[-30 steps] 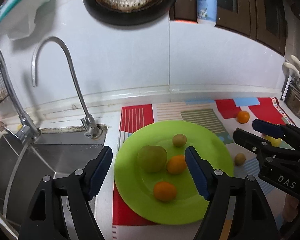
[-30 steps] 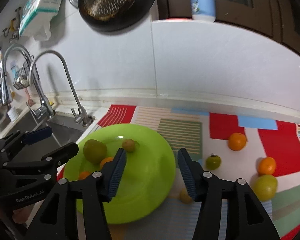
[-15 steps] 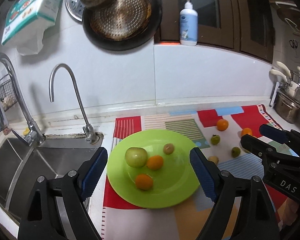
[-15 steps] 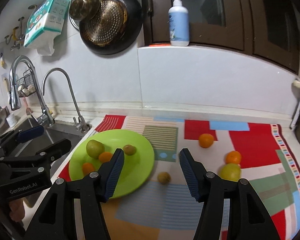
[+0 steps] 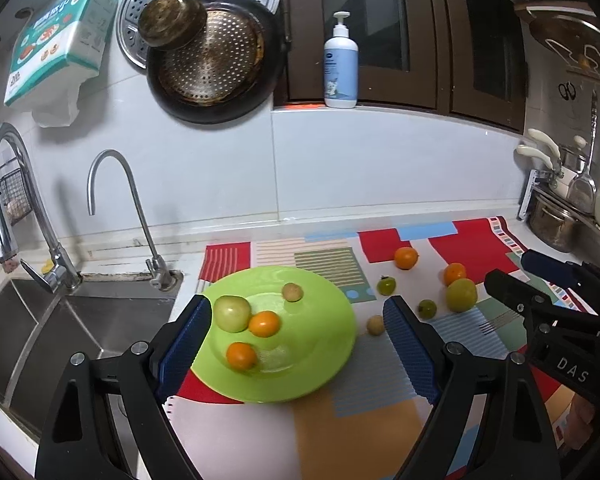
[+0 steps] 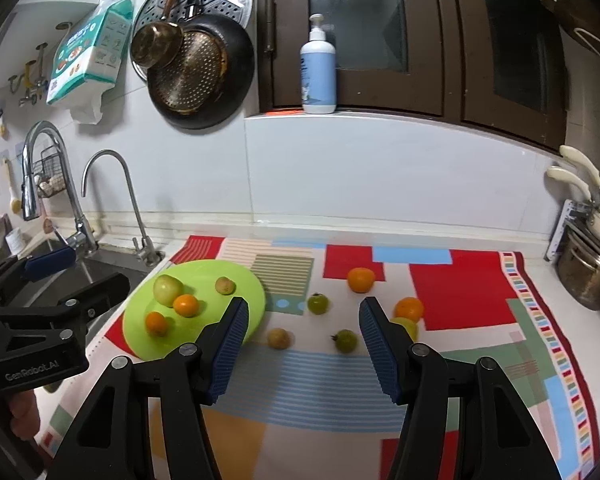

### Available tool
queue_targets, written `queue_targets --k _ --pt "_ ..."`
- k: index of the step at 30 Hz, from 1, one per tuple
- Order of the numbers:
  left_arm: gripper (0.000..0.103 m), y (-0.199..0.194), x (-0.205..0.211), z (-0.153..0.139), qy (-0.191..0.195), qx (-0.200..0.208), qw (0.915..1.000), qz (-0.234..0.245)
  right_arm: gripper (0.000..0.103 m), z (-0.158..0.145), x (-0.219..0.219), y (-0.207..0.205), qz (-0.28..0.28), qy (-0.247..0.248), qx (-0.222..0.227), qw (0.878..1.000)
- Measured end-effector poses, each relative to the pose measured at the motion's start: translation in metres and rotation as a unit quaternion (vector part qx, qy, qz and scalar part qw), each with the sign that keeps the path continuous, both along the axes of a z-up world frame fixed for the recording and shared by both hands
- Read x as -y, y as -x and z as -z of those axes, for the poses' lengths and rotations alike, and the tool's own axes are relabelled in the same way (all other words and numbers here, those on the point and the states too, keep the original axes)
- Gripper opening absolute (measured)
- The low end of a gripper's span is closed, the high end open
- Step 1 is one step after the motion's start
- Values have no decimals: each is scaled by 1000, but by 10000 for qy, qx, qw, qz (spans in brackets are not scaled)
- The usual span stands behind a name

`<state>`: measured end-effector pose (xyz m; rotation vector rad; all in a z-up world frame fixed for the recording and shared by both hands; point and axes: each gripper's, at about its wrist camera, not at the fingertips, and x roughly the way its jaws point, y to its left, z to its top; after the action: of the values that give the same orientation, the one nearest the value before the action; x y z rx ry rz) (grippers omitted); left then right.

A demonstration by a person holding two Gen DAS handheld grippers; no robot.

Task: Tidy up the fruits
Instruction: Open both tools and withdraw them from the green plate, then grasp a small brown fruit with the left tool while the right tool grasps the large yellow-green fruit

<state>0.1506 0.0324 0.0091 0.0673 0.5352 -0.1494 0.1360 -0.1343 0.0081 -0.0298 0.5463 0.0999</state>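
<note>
left gripper [image 5: 296, 344]: jaws opening, wide apart, nothing between the pads; it hangs above the near part of the green plate [image 5: 324, 368], tilted down toward the counter. the plate lies on the patterned mat [image 6: 460, 288] beside the sink [image 5: 100, 320] and holds a green fruit [image 5: 232, 313], two oranges [image 5: 264, 323] [image 5: 241, 355] and a small brown fruit [image 5: 292, 292]. right gripper [image 6: 300, 344]: fingers spread, gripping nothing, also tilted down, raised over the mat just right of the plate. seen between its fingers, well beyond the tips, lie a brown fruit [image 6: 278, 338] and a small green fruit with a stem [image 6: 346, 340]; a second small green fruit [image 6: 318, 303], two more oranges [image 6: 361, 279] [image 6: 409, 308] and a yellow-green fruit [image 6: 408, 326], partly hidden by the right finger, lie farther out on the mat. writing: "genrobot.ai" on the left gripper's body in the right view; "das" on the right gripper's body in the left view. print on the hanging tissue pack [image 6: 90, 54] and the pump bottle [image 6: 318, 72] is too small to read. fingers of a hand [image 6: 22, 406] show beneath the left gripper's body.
</note>
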Motion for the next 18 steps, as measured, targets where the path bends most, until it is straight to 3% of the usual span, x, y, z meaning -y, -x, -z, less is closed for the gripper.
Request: queue_targets --k 11,18 --pt "88 5 41 2 26 37 10000 -3 59 0 40 8 83 10 -6 10000" --pt "88 -4 62 20 -78 -184 9998 -38 59 11 64 0 75 -7 -151 9999"
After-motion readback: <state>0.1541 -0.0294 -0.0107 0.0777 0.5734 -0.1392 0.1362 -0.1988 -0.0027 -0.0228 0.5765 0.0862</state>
